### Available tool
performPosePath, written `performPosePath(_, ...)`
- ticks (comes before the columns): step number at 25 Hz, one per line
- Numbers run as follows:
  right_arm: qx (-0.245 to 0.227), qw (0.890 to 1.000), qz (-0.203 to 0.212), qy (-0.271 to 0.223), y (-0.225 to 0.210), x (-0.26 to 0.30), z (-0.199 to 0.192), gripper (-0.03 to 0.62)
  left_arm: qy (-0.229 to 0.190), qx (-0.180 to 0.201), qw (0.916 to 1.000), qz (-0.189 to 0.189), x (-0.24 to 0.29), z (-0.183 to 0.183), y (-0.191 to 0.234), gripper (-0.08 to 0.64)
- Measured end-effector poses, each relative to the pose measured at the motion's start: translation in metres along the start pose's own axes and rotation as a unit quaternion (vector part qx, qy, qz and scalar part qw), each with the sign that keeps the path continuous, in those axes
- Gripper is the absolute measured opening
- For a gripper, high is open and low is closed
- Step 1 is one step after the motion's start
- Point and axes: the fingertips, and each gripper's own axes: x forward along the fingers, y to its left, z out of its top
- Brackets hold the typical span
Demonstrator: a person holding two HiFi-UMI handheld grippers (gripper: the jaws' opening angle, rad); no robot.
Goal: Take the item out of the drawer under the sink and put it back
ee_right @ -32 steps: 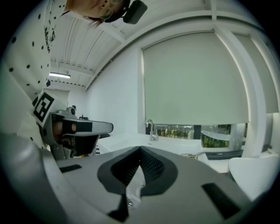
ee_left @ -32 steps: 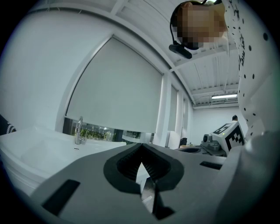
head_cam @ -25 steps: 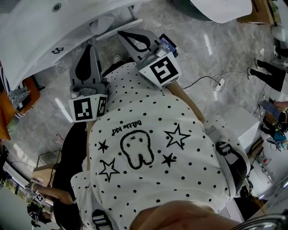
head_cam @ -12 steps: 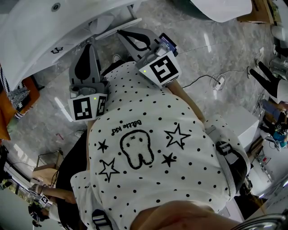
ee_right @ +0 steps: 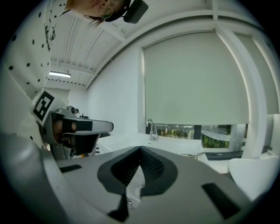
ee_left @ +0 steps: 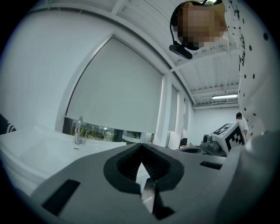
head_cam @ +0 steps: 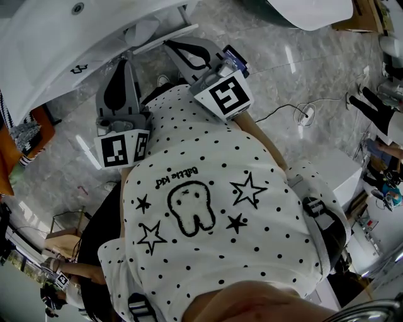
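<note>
I stand in front of a white sink counter [head_cam: 50,50] and hold both grippers close to my dotted white shirt [head_cam: 208,207]. The left gripper [head_cam: 125,63] points at the counter's edge, its jaws shut with nothing between them. The right gripper [head_cam: 171,46] lies beside it, also shut and empty. In the left gripper view the left gripper [ee_left: 141,148] faces the basin and its tap [ee_left: 78,130]. In the right gripper view the right gripper [ee_right: 140,149] faces the same tap [ee_right: 150,128], with the left gripper [ee_right: 76,131] at the left. No drawer or item shows.
Grey marble floor [head_cam: 271,69] spreads around me. A cable and socket [head_cam: 306,117] lie on it at the right, near a low white cabinet [head_cam: 334,173]. Another person [head_cam: 371,97] stands at the far right. A white tub [head_cam: 308,12] is at the top.
Both grippers are where they were, still shut. Only the person at the far right edge has shifted.
</note>
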Motion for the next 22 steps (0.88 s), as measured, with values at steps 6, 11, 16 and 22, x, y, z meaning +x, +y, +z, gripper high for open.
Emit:
performPosePath(6, -0.002, 1.000, 0.002, -0.001, 0.0002, 0.0000, -0.0008, 0.011, 0.002, -0.003, 1.0000, 0.000, -0.0004, -0.0009, -0.0002, 0.005)
performPosePath(11, 0.004, 1.000, 0.000, 0.001, 0.0002, -0.0003, -0.0004, 0.011, -0.003, -0.002, 1.0000, -0.002, -0.0006, -0.0002, -0.0005, 0.005)
performPosePath(16, -0.001, 1.000, 0.001, -0.001, 0.0001, -0.0007, -0.0007, 0.011, -0.003, -0.004, 1.0000, -0.002, 0.0001, 0.0006, -0.0010, 0.005)
performPosePath(22, 0.007, 1.000, 0.001, 0.003, 0.0007, -0.0004, 0.0001, 0.011, -0.001, -0.003, 1.0000, -0.003, -0.0003, -0.0001, -0.0007, 0.005)
